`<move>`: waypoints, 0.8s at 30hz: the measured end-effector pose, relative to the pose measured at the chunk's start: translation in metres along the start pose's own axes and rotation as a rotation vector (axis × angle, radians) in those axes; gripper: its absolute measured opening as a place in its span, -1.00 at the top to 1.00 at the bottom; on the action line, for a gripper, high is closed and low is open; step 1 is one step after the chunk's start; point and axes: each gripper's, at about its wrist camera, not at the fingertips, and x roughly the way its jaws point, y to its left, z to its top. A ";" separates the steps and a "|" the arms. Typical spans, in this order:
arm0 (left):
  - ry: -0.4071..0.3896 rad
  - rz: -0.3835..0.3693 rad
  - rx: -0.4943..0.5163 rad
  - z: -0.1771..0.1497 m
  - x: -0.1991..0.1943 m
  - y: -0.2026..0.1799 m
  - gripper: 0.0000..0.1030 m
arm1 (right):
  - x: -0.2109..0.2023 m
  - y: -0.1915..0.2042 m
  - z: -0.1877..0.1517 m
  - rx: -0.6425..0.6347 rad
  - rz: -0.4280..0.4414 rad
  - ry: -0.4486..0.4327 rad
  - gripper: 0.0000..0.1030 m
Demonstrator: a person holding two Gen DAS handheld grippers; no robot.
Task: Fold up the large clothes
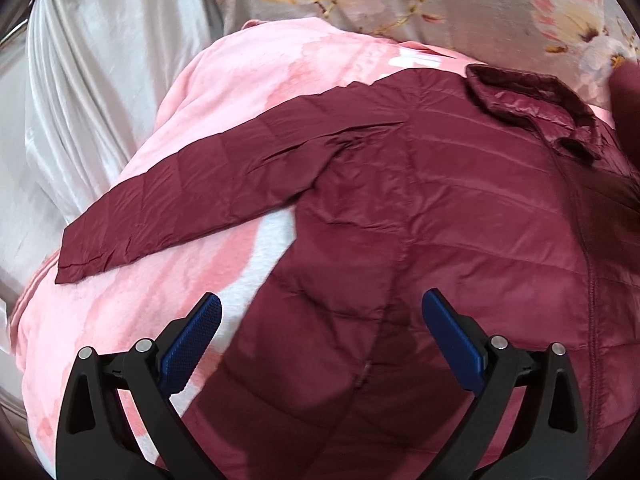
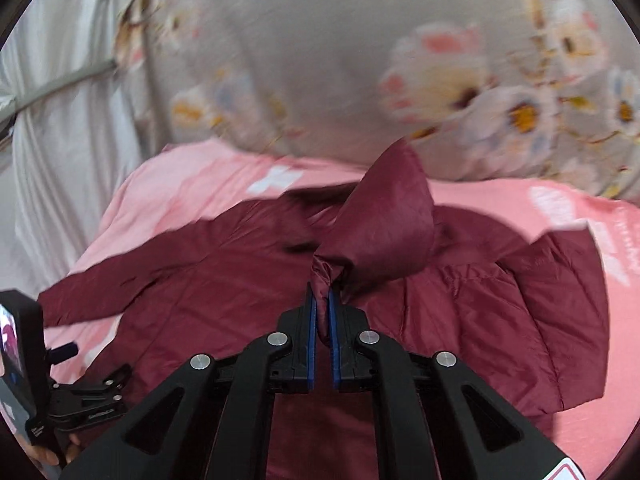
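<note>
A maroon quilted jacket (image 1: 420,208) lies spread on a pink blanket (image 1: 224,92), collar (image 1: 528,104) at the far right, one sleeve (image 1: 192,200) stretched out to the left. My left gripper (image 1: 320,320) is open and empty, hovering over the jacket's lower body. In the right wrist view my right gripper (image 2: 322,300) is shut on a bunched part of the jacket (image 2: 376,220), holding it lifted above the rest of the jacket (image 2: 224,280). The other sleeve (image 2: 560,300) lies to the right.
The pink blanket (image 2: 500,200) covers a bed with a grey floral sheet (image 2: 320,60) behind it. Pale grey curtain fabric (image 1: 88,80) hangs at the left. The left gripper's body and camera (image 2: 24,360) show at the lower left of the right wrist view.
</note>
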 end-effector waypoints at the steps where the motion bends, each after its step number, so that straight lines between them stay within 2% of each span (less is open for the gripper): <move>1: 0.005 -0.003 -0.005 0.000 0.002 0.003 -0.90 | 0.011 0.012 -0.005 -0.005 0.023 0.027 0.89; 3: 0.017 -0.015 -0.011 -0.002 0.007 0.006 -0.90 | 0.029 0.033 -0.016 -0.022 0.063 0.077 0.87; 6: 0.041 -0.061 -0.022 -0.004 0.014 0.009 -0.90 | 0.046 0.063 -0.032 -0.062 0.125 0.135 0.65; 7: 0.047 -0.087 -0.029 -0.003 0.014 0.009 -0.90 | 0.046 0.071 -0.036 -0.078 0.136 0.143 0.35; 8: 0.052 -0.113 -0.038 -0.003 0.014 0.010 -0.90 | 0.043 0.078 -0.040 -0.094 0.140 0.135 -0.08; 10: 0.060 -0.199 -0.073 0.001 0.012 0.014 -0.90 | 0.030 0.084 -0.040 -0.112 0.145 0.088 -0.33; 13: 0.070 -0.347 -0.138 0.009 0.004 0.015 -0.90 | 0.004 0.070 -0.040 -0.076 0.144 0.057 -0.33; 15: 0.084 -0.416 -0.162 0.015 0.002 0.009 -0.90 | -0.010 0.039 -0.037 0.024 0.138 0.055 -0.33; 17: 0.132 -0.496 -0.175 0.023 0.010 -0.003 -0.90 | -0.023 -0.003 -0.041 0.166 0.125 0.060 -0.34; 21: 0.223 -0.558 -0.238 0.033 0.037 -0.023 -0.90 | -0.037 -0.088 -0.059 0.407 0.004 0.066 -0.34; 23: 0.235 -0.566 -0.276 0.037 0.046 -0.031 -0.89 | -0.042 -0.137 -0.073 0.559 -0.057 0.056 -0.34; 24: 0.230 -0.565 -0.281 0.040 0.047 -0.033 -0.76 | -0.043 -0.155 -0.078 0.613 -0.068 0.051 -0.32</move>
